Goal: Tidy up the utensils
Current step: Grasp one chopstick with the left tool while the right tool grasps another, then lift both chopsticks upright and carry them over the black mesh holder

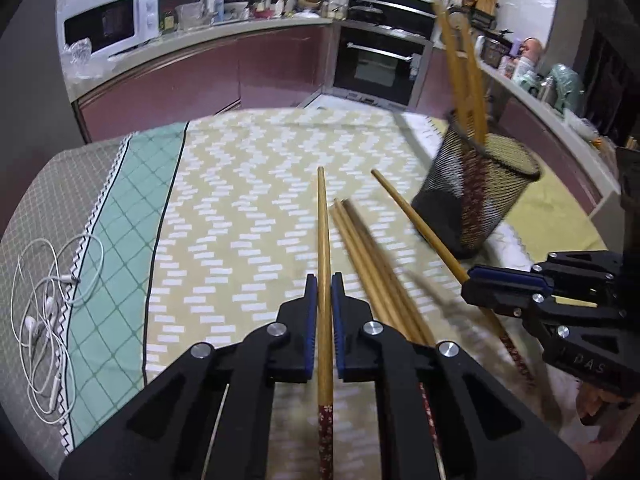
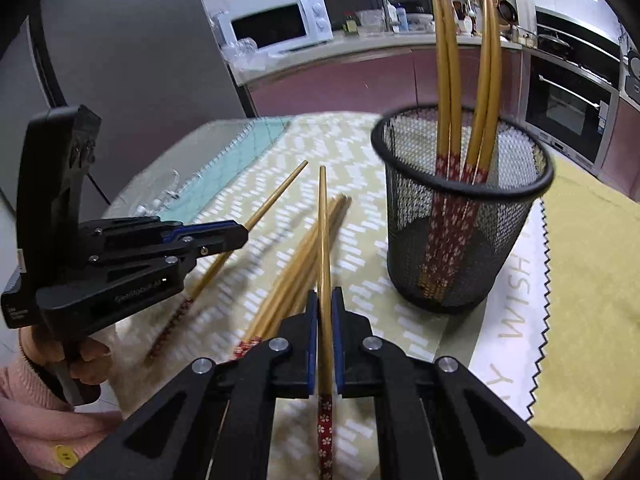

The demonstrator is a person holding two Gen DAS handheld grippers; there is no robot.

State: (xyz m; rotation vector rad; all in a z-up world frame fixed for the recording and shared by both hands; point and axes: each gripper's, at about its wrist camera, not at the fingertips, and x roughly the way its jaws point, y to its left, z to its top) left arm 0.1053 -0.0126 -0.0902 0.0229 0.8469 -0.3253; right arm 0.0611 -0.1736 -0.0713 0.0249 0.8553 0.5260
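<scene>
Each gripper is clamped on one chopstick that runs lengthwise between its fingers, tip pointing forward: the left gripper [image 1: 324, 292] on its chopstick [image 1: 323, 240], the right gripper [image 2: 324, 308] on its own [image 2: 323, 232]. The mesh holder [image 2: 460, 208] stands at right of centre in the right view, nearer the right gripper (four chopsticks already upright inside). Loose chopsticks [image 1: 368, 264] lie on the surface between; nothing appears to block the way.
</scene>
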